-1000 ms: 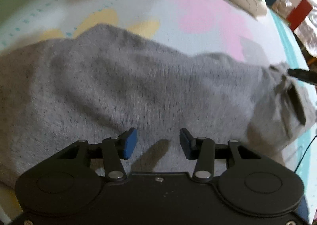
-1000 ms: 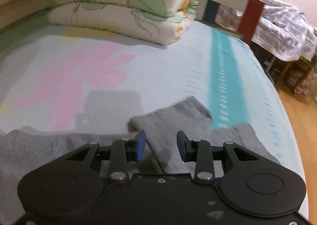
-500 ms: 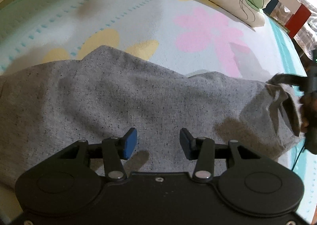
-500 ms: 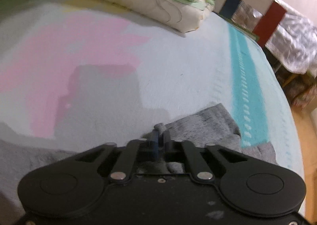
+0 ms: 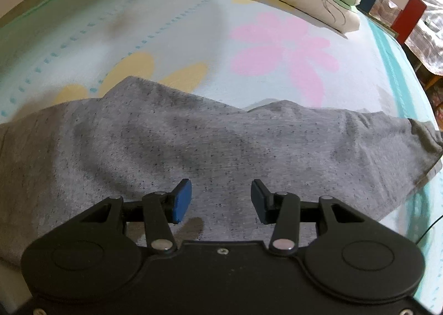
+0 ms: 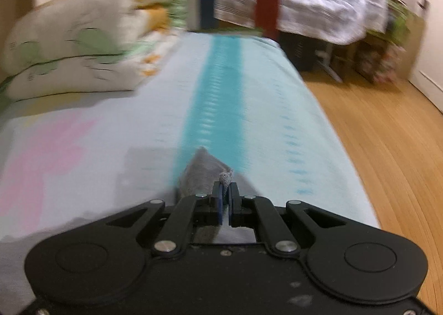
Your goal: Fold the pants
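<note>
Barely begun: right gripper (image 6: 225, 196) pinching grey pants (image 5: 221, 148) hem ahead; left gripper (image 5: 220, 200) open above, no fold made.

A bedroom in a home. A bed (image 6: 249, 110) with a light sheet, pink flower (image 5: 285, 54) and yellow shapes printed on it. A thick folded blanket (image 6: 83, 46) at the far end. A wooden floor (image 6: 387, 148) beside the bed. More covered furniture (image 6: 318, 15) near the wall.
</note>
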Tool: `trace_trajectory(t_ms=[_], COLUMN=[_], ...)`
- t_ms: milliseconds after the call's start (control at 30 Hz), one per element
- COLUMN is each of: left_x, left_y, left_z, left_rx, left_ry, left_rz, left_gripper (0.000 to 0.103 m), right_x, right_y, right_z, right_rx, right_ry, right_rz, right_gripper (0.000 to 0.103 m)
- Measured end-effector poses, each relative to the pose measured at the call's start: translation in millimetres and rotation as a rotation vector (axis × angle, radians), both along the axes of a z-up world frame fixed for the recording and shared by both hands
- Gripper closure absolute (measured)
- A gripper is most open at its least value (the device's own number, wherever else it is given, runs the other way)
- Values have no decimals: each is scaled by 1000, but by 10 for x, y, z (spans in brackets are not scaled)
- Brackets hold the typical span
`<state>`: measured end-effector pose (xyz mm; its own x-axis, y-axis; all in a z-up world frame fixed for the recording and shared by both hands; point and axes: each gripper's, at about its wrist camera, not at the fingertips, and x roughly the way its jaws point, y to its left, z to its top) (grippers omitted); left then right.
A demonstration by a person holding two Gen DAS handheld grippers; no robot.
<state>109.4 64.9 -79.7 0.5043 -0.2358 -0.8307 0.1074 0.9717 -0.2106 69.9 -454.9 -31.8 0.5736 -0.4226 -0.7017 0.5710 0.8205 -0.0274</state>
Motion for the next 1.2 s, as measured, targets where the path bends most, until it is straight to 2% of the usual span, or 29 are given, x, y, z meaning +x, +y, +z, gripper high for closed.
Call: trace_trajectory(t_ms=[267, 400, 600, 667, 733, 800, 867, 933, 1100, 1167, 1200], left_x=[-5, -2, 3, 19, 57, 114, 173, 231, 188, 47, 17], left_y=[-76, -84, -87, -102, -123, -140, -162, -181, -154, -181, -203], left_z=[-16, -29, -27, -28, -26, -18, -31, -113, -490, -483, -471], left_rx=[32, 49, 53, 59, 63, 63, 67, 69, 41, 83, 107], left_ry=[10, 9, 13, 7, 0, -16, -29, 2, 155, 102, 107], left_rz=[-31, -36, -40, -49, -49, -43, -37, -48, -97, -157, -192], left_gripper=[50, 50, 50, 50, 50, 49, 48, 48, 49, 49, 49], right_x=[-240, -336, -399, -471, -523, -488, -389, -272, -106, -97, -118], right_y=[-256, -262, -341, -365, -334, -258, -121, 56, 342, 402, 406], right_z=[-407, -459, -584, -542, -423, -337, -301, -326, -610, -753, -804], right_rx=[44, 43, -14, -24, -6, 27, 38, 40, 83, 97, 101], right_ry=[60, 79, 144, 105, 27, -27, -38, -32, 49, 109, 123], right_rz=[-63, -66, -124, -126, -135, -106, -57, 1, 77, 74, 70], right_gripper=[99, 99, 102, 102, 99, 97, 93, 93, 93, 94, 95])
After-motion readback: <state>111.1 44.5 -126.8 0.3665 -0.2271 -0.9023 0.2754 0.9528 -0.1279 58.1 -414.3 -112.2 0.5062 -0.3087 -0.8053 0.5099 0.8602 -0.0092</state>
